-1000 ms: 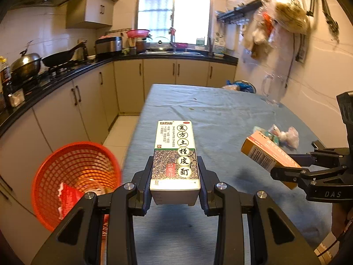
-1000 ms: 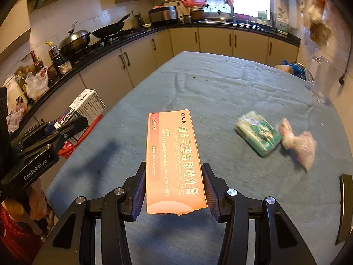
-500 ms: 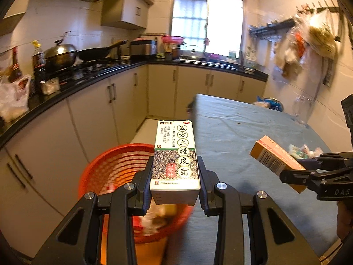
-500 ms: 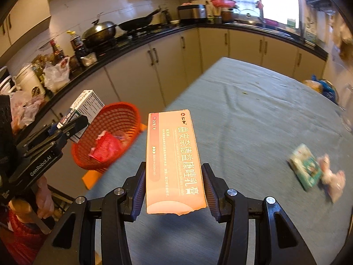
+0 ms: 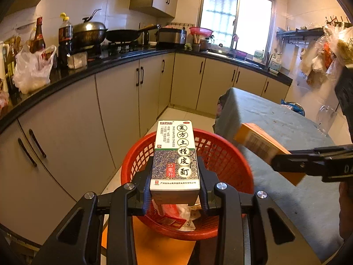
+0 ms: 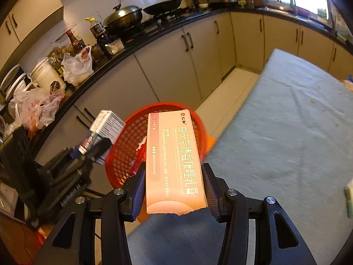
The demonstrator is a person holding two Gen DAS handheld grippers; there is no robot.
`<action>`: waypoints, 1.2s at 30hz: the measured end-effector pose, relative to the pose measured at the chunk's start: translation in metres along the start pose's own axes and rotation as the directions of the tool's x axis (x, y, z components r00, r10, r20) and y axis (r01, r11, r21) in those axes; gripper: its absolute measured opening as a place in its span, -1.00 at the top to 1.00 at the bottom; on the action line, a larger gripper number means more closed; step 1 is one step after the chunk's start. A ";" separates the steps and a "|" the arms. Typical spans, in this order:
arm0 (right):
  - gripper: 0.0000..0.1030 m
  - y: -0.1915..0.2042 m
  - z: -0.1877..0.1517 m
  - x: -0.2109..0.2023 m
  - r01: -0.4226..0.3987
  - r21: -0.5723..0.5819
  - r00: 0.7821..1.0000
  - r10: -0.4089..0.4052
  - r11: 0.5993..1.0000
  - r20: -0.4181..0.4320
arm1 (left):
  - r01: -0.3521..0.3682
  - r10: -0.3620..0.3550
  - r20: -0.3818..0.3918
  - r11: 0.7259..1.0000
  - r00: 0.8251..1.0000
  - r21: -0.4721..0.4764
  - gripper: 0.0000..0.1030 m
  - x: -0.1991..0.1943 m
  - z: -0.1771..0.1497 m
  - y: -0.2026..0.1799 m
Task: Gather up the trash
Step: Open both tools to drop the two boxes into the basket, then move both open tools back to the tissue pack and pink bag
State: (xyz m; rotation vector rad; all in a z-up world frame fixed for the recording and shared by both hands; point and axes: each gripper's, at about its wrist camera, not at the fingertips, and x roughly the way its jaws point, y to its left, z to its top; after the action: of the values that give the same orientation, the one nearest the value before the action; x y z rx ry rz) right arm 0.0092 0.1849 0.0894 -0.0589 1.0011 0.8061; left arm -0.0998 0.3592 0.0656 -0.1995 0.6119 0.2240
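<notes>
The white and green medicine box (image 5: 175,156) is sitting clamped between the left gripper (image 5: 175,190) fingers, hanging directly above the red mesh basket (image 5: 222,152), which is holding red and white wrappers (image 5: 174,216). The orange cream box (image 6: 174,165) is being squeezed by the right gripper (image 6: 175,190) fingers, hovering over the basket's near rim, beside the edge of the cloth-covered surface (image 6: 286,121). The basket is standing on an orange stool (image 5: 158,249) between the surface and the kitchen cabinets (image 5: 119,108).
</notes>
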 end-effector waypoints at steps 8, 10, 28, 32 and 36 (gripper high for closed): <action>-0.02 0.008 0.019 0.042 -0.027 0.040 0.999 0.028 0.999 -0.037 | -0.006 0.005 -0.049 1.000 0.999 -0.021 0.36 0.026 -0.009 0.009; -0.02 0.006 0.021 0.050 -0.028 0.051 0.999 0.030 0.998 -0.043 | -0.001 -0.001 -0.056 1.000 0.998 -0.031 0.36 0.030 -0.010 0.011; -0.08 -0.007 0.015 0.023 -0.032 0.079 0.999 0.030 0.996 0.027 | 0.017 -0.019 -0.024 0.998 1.000 -0.068 0.05 0.017 -0.003 0.007; -0.08 -0.021 0.001 -0.001 -0.021 0.098 0.998 0.015 0.995 0.063 | 0.054 -0.054 -0.010 0.997 0.998 -0.054 0.04 0.005 -0.003 -0.010; -0.08 -0.043 -0.014 -0.024 -0.019 0.142 0.996 0.006 0.990 0.090 | 0.095 -0.095 -0.004 0.995 0.995 -0.014 0.03 -0.003 -0.005 -0.041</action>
State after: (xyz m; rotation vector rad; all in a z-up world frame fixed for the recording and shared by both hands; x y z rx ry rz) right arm 0.0194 0.1344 0.0864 0.1058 0.9727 0.7403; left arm -0.0940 0.3185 0.0687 -0.2424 0.6043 0.1359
